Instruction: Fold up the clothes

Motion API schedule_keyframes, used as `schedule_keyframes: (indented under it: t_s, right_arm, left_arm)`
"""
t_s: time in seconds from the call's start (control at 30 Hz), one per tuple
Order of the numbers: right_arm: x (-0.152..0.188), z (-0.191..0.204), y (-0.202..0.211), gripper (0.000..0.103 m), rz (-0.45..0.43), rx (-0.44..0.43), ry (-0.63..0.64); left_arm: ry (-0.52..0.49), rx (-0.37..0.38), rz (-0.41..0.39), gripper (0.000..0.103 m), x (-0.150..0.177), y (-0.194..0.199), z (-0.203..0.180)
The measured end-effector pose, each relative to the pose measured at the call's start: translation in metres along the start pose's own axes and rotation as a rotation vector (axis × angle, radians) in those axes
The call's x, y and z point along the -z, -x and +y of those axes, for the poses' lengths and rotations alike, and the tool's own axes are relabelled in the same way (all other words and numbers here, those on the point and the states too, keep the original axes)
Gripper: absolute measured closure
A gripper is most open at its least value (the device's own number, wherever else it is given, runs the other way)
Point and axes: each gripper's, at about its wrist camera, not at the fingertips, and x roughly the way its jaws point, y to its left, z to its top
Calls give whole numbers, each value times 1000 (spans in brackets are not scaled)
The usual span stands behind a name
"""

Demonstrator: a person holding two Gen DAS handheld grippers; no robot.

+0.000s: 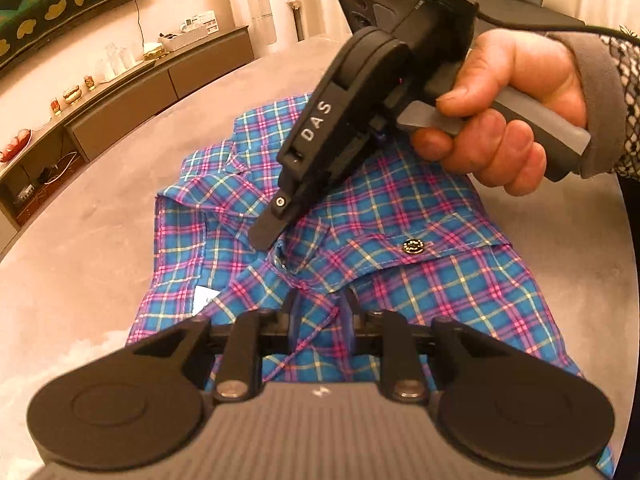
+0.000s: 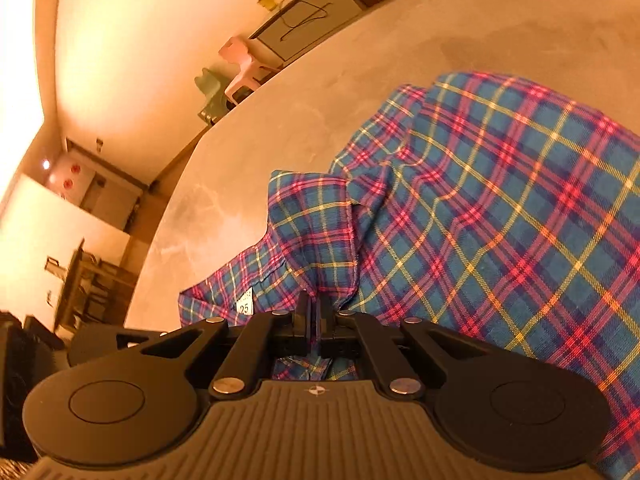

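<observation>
- One plaid shirt (image 1: pixel 400 216) lies spread on the grey floor (image 1: pixel 100 240).
- Two grippers: left gripper (image 1: pixel 320 312), fingers (image 1: pixel 294 312) clamped on one shirt fold; right gripper (image 2: pixel 315 316), fingers (image 2: pixel 304 316) clenched on the collar edge.
- One hand (image 1: pixel 516 112) holds the right gripper.
- One snap button (image 1: pixel 413 246) shows.

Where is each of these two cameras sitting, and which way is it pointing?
Left wrist: sits on the left gripper, looking down along its fingers at the plaid shirt; the right gripper and the person's hand holding it also show.
Right wrist: sits on the right gripper, looking down and tilted over the same shirt; only its own closed fingers show, pinching fabric.
Shared: the shirt with its white label, and the grey surface.
</observation>
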Motion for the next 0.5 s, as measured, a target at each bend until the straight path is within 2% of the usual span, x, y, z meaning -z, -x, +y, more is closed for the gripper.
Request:
schedule_keyframes:
  t_s: [0.03,0.1,0.13,0.17,0.2,0.3,0.4,0.43,0.47,0.5]
  right_arm:
    - [0,6,0,103,-5,28,16]
    - [7,33,1,96,-26,112,111]
    - [12,52,1,86,-29,116,190]
    - [17,65,3,72,-25,73,239]
    - [21,77,6,67,-21,24,282]
    - [23,79,27,66,-76,-16,307]
    - [22,61,36,66,-122,205,372]
    - [24,54,37,66,-129,310,417]
    - [26,48,37,67,-134,420,466]
    - [29,44,38,67,-130,487,510]
  left_arm:
    - [-8,-10,6,84,-1,1,-3]
    - [-24,-49,19,81,-1,7,-13]
    - [-32,-58,14,79,3,11,-19]
    - [-36,-68,0,78,6,23,-25]
    - [-38,-77,-15,77,9,35,-31]
    - [-43,-65,-68,71,16,69,-56]
    - [-120,36,-71,67,23,77,-106]
    - [-164,68,-53,65,29,74,-125]
    - [-212,72,-27,65,35,70,-139]
    - [-262,51,2,64,43,64,-151]
